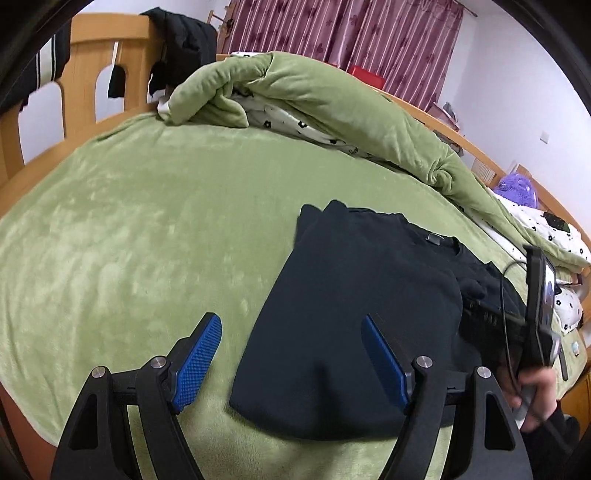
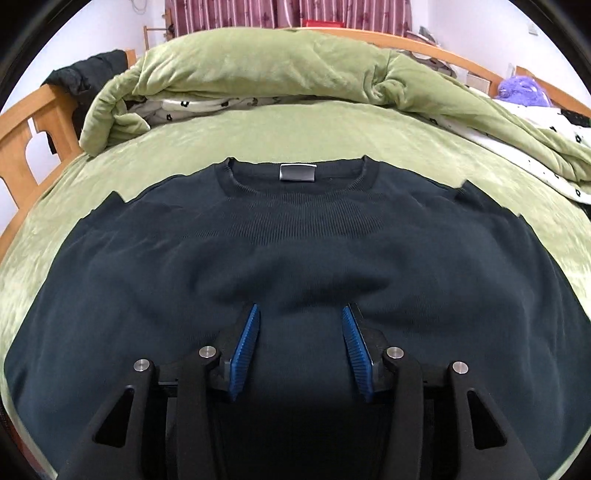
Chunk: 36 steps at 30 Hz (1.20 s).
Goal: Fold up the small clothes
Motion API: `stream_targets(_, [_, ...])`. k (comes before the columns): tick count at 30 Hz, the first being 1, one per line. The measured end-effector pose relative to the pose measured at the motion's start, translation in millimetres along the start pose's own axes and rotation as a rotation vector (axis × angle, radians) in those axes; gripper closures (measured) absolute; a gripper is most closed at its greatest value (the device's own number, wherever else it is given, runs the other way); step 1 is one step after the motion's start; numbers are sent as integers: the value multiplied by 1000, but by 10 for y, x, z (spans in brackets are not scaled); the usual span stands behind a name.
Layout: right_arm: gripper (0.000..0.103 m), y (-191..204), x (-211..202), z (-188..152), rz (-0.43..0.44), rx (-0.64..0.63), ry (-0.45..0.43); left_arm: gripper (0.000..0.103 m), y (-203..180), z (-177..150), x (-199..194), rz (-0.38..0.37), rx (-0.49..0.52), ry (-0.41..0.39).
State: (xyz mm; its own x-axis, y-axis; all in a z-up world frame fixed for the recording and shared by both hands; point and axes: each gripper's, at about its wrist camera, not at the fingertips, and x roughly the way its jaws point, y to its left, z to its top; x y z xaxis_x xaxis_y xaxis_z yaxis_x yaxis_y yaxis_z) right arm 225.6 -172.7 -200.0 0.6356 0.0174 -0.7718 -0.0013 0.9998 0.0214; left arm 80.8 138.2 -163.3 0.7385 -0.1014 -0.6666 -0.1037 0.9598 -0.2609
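Both grippers, left gripper (image 1: 291, 332) and right gripper (image 2: 300, 314), jaws open, hover over the dark sweater (image 2: 295, 240) on the bed (image 1: 129, 221); next, pinch the hem.

Both the left gripper (image 1: 291, 356) and right gripper (image 2: 301, 347) have black angular frames with round silver screws and ridged blue pads (image 2: 245, 349), and beside the hand (image 1: 535, 398) run a thin black cable and dark sleeve.

Rumpled green quilt (image 2: 258, 62), wooden bed frame (image 1: 92, 66), maroon striped curtains (image 1: 369, 33), purple plush toy (image 1: 515, 188).
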Motion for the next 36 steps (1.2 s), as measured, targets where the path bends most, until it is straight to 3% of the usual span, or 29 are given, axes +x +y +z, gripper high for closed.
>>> stream_targets(5, [55, -128, 152, 89, 41, 83, 22, 27, 41, -70, 13, -62, -10, 11])
stream_targets(12, [56, -57, 56, 5, 16, 34, 5, 27, 98, -253, 10, -129, -53, 33])
stream_targets(15, [56, -63, -94, -103, 20, 9, 2, 27, 115, -387, -64, -141, -55, 25])
stream_targets(22, [56, 12, -390, -404, -36, -74, 49, 27, 73, -611, -119, -227, -115, 89])
stream_targets(25, [56, -7, -564, -616, -22, -77, 70, 27, -19, -668, -70, -252, -141, 121])
stream_targets(30, [56, -109, -901, -979, 8, -68, 71, 26, -122, -720, -3, -203, -143, 116])
stream_targets(36, [57, -270, -1157, -985, 82, -27, 29, 25, -50, -703, 88, -192, -222, 124])
